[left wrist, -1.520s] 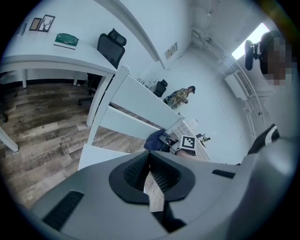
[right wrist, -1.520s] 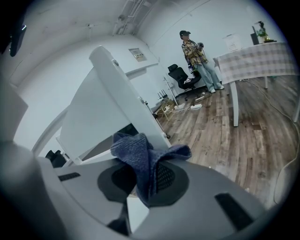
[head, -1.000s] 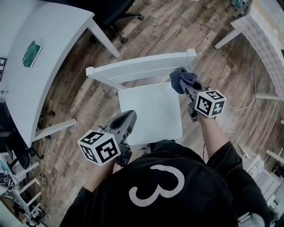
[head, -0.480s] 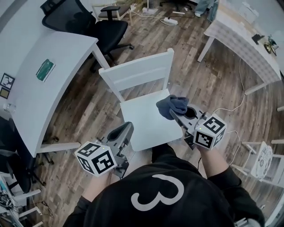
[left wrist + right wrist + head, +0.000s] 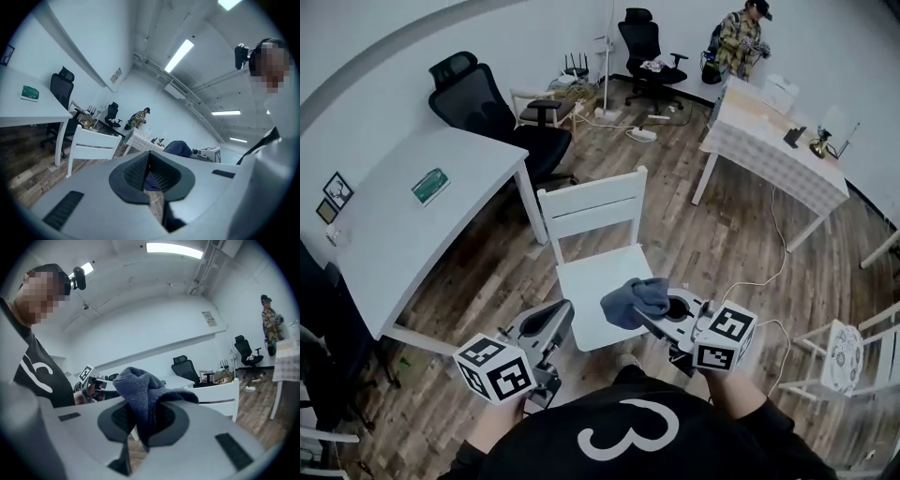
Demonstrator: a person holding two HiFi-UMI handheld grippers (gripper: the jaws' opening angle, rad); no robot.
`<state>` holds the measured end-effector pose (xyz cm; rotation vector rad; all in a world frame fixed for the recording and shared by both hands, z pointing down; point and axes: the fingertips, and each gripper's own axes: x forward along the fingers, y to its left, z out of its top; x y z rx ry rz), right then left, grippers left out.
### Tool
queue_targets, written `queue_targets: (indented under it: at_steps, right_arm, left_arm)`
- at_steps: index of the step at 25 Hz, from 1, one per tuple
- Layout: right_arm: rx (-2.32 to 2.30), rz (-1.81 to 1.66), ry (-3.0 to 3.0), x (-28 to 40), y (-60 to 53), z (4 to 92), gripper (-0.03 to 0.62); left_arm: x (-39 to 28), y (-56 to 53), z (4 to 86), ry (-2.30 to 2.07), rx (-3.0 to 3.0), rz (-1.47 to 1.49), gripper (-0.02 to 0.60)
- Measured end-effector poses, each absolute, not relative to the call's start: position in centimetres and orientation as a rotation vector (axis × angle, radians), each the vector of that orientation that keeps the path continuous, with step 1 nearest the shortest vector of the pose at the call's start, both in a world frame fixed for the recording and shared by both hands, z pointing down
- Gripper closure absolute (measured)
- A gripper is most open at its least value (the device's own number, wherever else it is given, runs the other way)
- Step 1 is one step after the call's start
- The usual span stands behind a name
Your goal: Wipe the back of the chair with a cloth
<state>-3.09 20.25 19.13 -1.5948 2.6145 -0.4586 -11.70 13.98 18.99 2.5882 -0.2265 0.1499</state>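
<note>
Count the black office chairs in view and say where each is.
2. One black office chair stands behind the white table at left; the second office chair is at the far wall, near a person. Dark shapes at the left edge may hide more.

We hold both grippers low before our chest, pointing forward. Left gripper (image 5: 555, 317): jaws together, nothing between. Right gripper (image 5: 652, 322): jaws clamped on cloth (image 5: 633, 300).
</note>
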Motion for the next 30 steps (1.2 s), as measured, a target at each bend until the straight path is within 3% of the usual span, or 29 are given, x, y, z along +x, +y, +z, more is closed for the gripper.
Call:
queue_targets:
  at_steps: [17,30]
  right_arm:
    - [-1.573,-0.348,2.619,-6.6,23.8,15.3,0.546]
    - [-1.564,-0.373,2.614,-4.5,23.9,15.6,0.546]
  left_arm:
    - [-14.6,18.6,15.2,-0.186,2.700,0.090,0.568]
    - [-12.2,18.9,15.5,-0.191,2.684,0.106,0.568]
